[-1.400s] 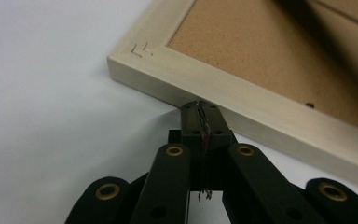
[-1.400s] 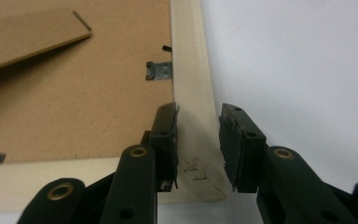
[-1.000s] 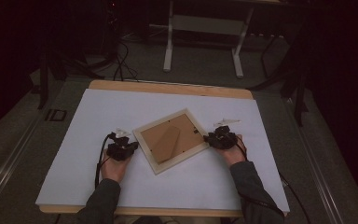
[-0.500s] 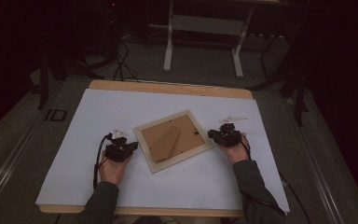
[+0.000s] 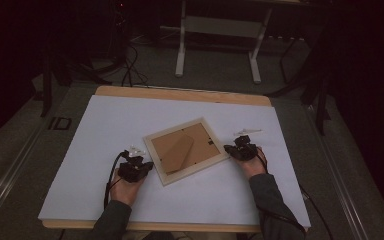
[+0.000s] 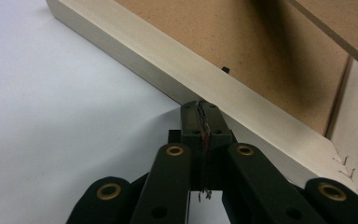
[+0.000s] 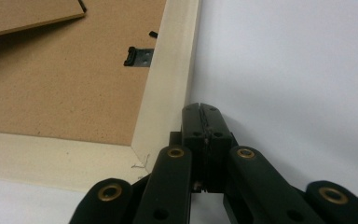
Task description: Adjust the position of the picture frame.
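- L gripper [image 6: 200,106]: jaws fully closed, pads pressed together, nothing between them. Tips butt against the outer side of the pale wood picture frame [image 6: 223,88], on its long edge near a corner w/ staples in the mitre joint.
- R gripper [image 7: 200,108]: jaws have just been closing, now fully closed, nothing between them. Tips sit at the outer side of the frame's edge, just beside a corner; touching or a hair off, can't tell.
- High view: L gripper [image 5: 147,165] at the frame's near-left edge, R gripper [image 5: 227,149] at its right corner. One on each side of the frame, roughly opposite.
- Frame [image 5: 186,150] lies flat, back side up, rotated diagonal to the table edges, around mid-table, slightly toward the person.
- Brown backing board [image 7: 60,79] fills the frame. Folding stand flap [image 5: 174,150] lies on it, its edge lifted a bit off the board in both gripper views.
- Small black metal retaining clip [image 7: 137,57] on the inner edge of the frame, on the R gripper's side.
- Hands: left hand [image 5: 125,187] and right hand [image 5: 252,165] hold the grippers, sleeves come in from the bottom; cable trails from each gripper.
- Surface: white sheet [image 5: 105,125] covers most of the wooden table [image 5: 180,94]; wood strip shows at the far edge.
- Beyond the table: dark floor, white stand legs [image 5: 182,50], loose cables.
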The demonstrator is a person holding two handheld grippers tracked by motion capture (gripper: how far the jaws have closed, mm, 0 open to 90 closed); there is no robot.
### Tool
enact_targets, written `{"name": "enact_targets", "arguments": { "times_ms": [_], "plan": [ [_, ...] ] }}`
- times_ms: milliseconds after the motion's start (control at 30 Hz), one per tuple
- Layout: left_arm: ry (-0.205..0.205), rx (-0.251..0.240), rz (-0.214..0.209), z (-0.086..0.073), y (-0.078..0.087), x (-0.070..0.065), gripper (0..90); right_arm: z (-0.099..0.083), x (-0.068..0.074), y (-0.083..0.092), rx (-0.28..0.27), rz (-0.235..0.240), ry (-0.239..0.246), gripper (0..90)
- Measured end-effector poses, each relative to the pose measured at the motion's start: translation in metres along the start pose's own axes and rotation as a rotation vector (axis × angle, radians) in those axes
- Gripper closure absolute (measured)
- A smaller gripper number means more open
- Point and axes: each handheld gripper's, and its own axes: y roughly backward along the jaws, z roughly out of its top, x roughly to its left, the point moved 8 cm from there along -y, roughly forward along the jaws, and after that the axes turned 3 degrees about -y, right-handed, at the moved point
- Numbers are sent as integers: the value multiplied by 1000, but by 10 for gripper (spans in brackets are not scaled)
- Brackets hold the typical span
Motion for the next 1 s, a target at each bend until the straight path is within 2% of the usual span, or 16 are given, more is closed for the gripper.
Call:
{"name": "enact_targets", "arguments": {
  "times_ms": [133,200,367,467,567,600,700,1000],
  "plan": [
    [18,4,22,4,-3,4,900,-5,3,4,5,-10,-5,899],
    [44,-4,13,6,-5,7,900,-8,5,7,-2,-12,-11,899],
    [68,-17,4,10,-9,12,900,-15,8,13,-4,-16,-15,899],
    [45,2,31,15,-12,15,900,-19,11,16,-2,-21,-7,900],
    [81,-20,10,18,-16,21,900,-24,15,20,1,-22,0,899],
    [83,-24,6,19,-17,22,900,-25,16,21,0,-22,5,900],
    [63,-22,27,24,-19,25,900,-28,20,23,1,-17,6,899],
    [65,-45,26,35,-25,37,900,-31,28,24,-4,-23,14,900]
  ]
}}
